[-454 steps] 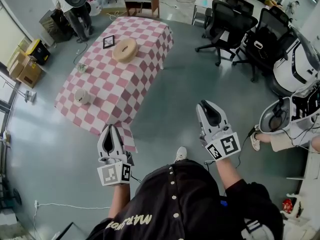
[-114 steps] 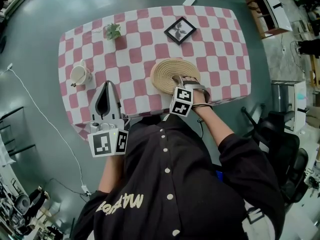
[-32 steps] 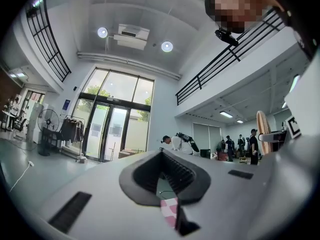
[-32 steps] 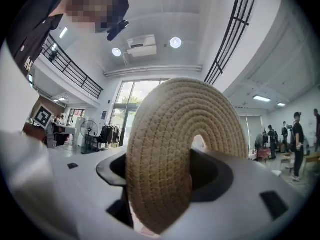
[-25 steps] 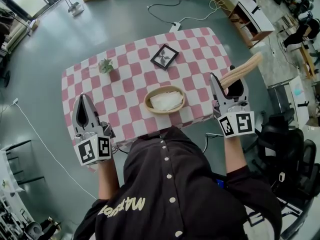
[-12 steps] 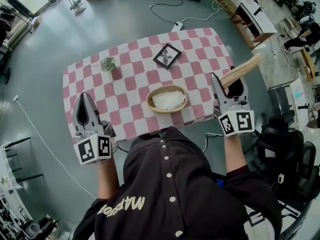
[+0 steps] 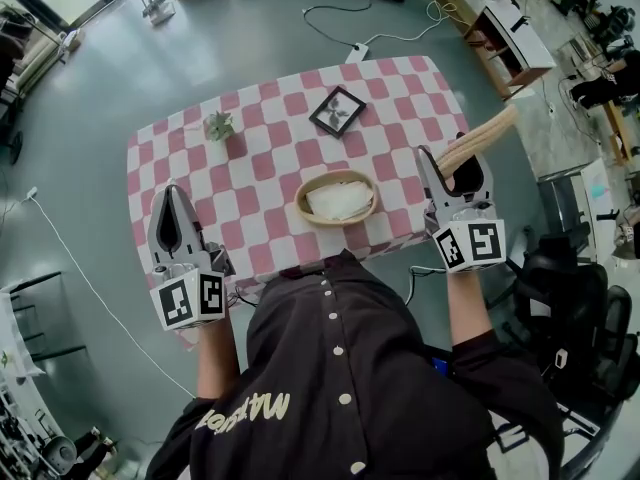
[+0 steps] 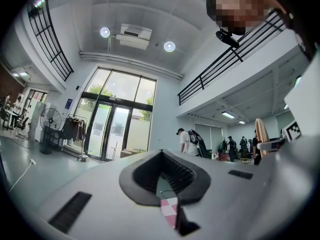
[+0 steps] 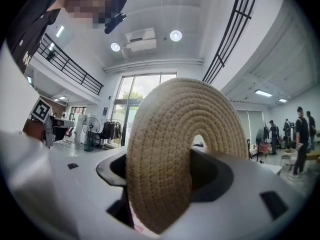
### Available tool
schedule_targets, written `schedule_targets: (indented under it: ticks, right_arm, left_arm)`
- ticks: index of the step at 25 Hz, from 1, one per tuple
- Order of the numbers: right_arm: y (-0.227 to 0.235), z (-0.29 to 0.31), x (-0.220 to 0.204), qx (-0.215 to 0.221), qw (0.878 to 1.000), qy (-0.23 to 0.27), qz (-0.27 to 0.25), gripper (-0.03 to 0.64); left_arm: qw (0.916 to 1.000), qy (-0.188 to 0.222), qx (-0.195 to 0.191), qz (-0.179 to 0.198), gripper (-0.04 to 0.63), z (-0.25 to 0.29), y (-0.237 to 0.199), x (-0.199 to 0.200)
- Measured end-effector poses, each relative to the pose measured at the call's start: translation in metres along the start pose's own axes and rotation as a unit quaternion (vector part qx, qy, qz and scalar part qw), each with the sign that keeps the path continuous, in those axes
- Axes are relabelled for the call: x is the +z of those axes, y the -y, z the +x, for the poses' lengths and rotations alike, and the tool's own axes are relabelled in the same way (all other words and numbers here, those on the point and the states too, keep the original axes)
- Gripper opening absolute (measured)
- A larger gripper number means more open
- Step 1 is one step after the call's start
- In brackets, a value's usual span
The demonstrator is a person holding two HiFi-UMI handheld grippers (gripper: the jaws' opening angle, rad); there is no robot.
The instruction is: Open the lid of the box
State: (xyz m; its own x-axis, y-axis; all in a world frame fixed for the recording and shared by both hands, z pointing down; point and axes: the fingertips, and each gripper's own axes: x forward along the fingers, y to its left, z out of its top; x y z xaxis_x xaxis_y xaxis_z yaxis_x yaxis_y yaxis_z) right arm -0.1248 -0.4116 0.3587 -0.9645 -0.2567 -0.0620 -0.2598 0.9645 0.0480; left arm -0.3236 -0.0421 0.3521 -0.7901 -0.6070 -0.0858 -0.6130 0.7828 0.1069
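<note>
Right gripper (image 7: 455, 173) is clamped on the woven rope lid (image 7: 482, 134). Its own view shows both pads pressing the faces of the coiled disc, which stands on edge between them. From the head view the lid sticks out past the jaws, off the right-hand edge of the table (image 7: 260, 168) and over the floor. Left gripper (image 7: 171, 196) hangs at the near left corner of the checkered cloth with its jaws drawn together and nothing between them.

Farther in, near the front middle of the table, the round woven box (image 7: 300, 205) sits uncovered, with something white and crumpled (image 7: 338, 200) showing inside. By that, the opening looks done, and what remains is probably to put the lid down somewhere.

Beyond the box lie a small black picture frame (image 7: 337, 111) and, to the left, a little potted plant (image 7: 219, 125), both well apart from it.

The main hazard is the grip. The pads hold a soft, flexible disc near one side, so it could sag or pivot between them. If it slips where it is now, it drops to the floor, not onto the cloth. Swinging it back low across the table could clip the box's rim and shove the light box.
</note>
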Motion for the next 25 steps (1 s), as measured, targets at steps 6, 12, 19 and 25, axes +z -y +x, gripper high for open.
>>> schedule_targets:
  ticks: [6,12,19,25]
  right_arm:
    - [-0.0013,0.0021,0.0007,0.001,1.0,0.0,0.0,0.316]
    - [-0.001,0.0027,0.0002,0.002,1.0,-0.002,-0.001,0.316]
    - [0.0,0.0027,0.0004,0.005,1.0,-0.001,0.002,0.316]
    - [-0.0017,0.004,-0.0028,0.005,1.0,-0.007,-0.005,0.316]
  left_arm:
    - [1.0,0.0,-0.001,-0.001,0.011,0.0015,0.0016,-0.0013]
    - [1.0,-0.001,-0.003,-0.003,0.011,0.0042,0.0031,-0.0029]
    - [1.0,-0.002,-0.003,-0.003,0.011,0.0054,0.0044,-0.0043]
    - [1.0,-0.003,-0.004,-0.002,0.011,0.007,0.0053,-0.0053]
